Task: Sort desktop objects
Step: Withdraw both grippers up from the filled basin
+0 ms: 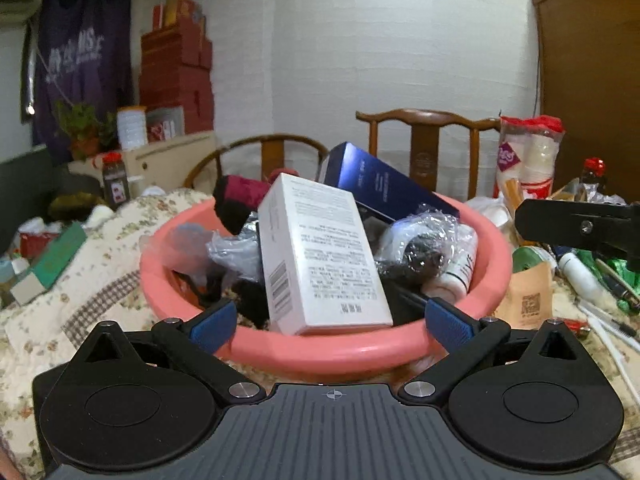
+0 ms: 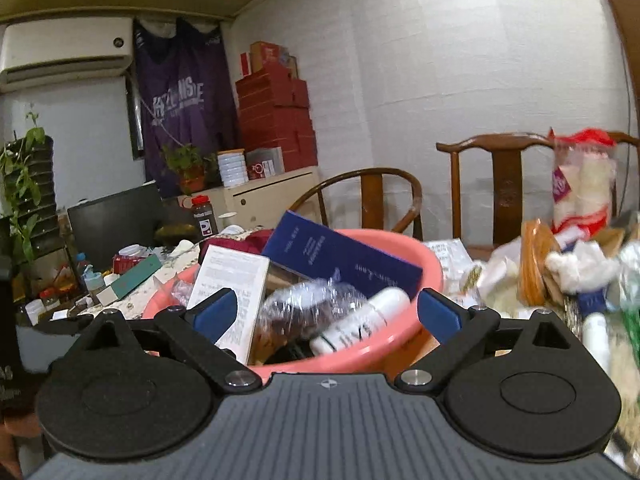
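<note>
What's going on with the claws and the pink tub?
Left claw open, empty. Right claw open, empty. Tub heaped; white box on top. Nothing blocking.

We see a white brick-patterned wall (image 2: 460,80) behind two dark wooden chairs (image 2: 504,176). To the left an air conditioner (image 2: 64,50) hangs near the ceiling beside a purple jersey (image 2: 180,108), with stacked red boxes (image 2: 276,120) on a cream cabinet (image 2: 272,196).
</note>
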`<state>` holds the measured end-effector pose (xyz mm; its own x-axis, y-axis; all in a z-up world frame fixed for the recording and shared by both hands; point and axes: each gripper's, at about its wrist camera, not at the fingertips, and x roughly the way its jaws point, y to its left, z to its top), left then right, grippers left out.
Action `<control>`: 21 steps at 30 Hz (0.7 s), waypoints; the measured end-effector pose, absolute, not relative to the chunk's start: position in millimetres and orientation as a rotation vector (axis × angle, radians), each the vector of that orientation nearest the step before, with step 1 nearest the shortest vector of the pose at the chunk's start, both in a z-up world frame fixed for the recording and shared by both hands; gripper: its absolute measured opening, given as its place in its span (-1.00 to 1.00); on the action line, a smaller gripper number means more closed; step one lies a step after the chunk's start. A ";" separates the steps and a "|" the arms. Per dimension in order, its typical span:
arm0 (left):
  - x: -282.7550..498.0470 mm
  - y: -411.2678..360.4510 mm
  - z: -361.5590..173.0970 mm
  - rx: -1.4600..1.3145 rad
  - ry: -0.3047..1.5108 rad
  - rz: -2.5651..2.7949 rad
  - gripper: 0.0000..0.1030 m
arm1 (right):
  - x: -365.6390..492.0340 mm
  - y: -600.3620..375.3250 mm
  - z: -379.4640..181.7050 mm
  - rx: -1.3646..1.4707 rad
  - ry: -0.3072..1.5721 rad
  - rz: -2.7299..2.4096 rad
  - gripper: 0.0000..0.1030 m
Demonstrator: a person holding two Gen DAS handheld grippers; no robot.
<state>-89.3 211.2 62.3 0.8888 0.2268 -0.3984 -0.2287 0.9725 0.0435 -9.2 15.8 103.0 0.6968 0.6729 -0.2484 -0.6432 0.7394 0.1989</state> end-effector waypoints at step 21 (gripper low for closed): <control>-93.9 205.4 56.9 0.000 0.363 0.230 1.00 | -24.5 15.6 80.2 0.085 0.325 0.695 0.89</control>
<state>-93.9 205.4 56.9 0.9090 0.2226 -0.3523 -0.2226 0.9740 0.0411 -24.5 15.6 80.2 0.7196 0.6414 -0.2660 -0.6152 0.7666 0.1840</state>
